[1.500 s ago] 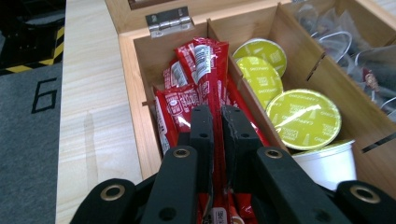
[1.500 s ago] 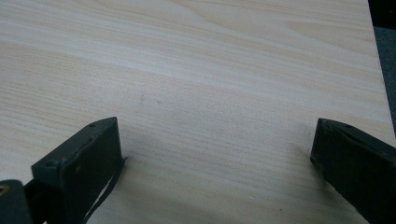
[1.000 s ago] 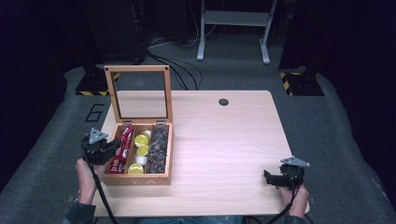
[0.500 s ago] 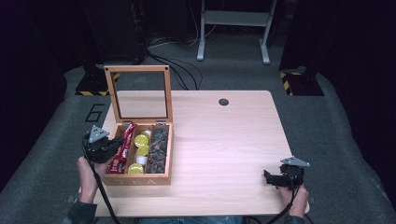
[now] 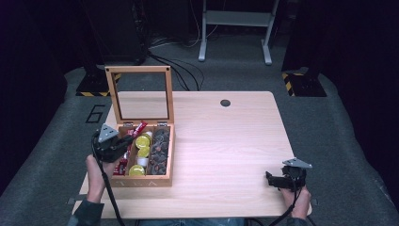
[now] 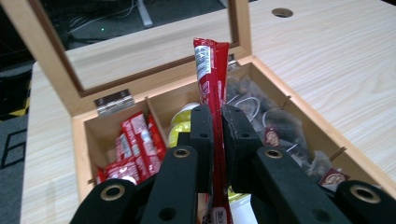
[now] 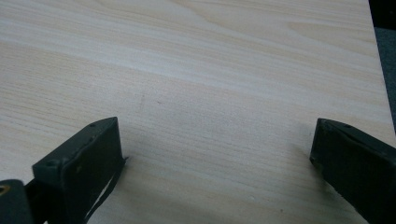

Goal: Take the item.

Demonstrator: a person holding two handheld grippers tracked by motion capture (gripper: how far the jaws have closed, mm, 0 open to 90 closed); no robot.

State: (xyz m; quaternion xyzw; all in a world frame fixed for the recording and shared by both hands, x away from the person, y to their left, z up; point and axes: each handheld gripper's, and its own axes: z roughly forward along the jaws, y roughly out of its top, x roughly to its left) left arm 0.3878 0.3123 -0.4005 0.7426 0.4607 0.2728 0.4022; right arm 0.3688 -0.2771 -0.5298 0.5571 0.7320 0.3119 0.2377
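Red sachet point(image 6: 212, 84) clenched in left hand-held gripper point(image 6: 215, 122), above wooden box point(image 5: 141, 179), right hand-held gripper point(image 7: 215, 154) released

Red stick packet pinched in my left tongs point(image 6: 217, 123) over the open box

My two black jaws press on a long red stick packet point(image 6: 211, 65), which stands upright between them with its top end clear above. Behind it lies the wooden box point(image 6: 80, 140), its glass-paned lid point(image 6: 140, 46) raised at the far side. More red packets point(image 6: 133, 144) fill the left compartment, yellow-lidded cups point(image 6: 180, 126) the middle one, dark tea bags point(image 6: 275, 126) the right. Pale tabletop point(image 6: 327, 60) spreads to the right.
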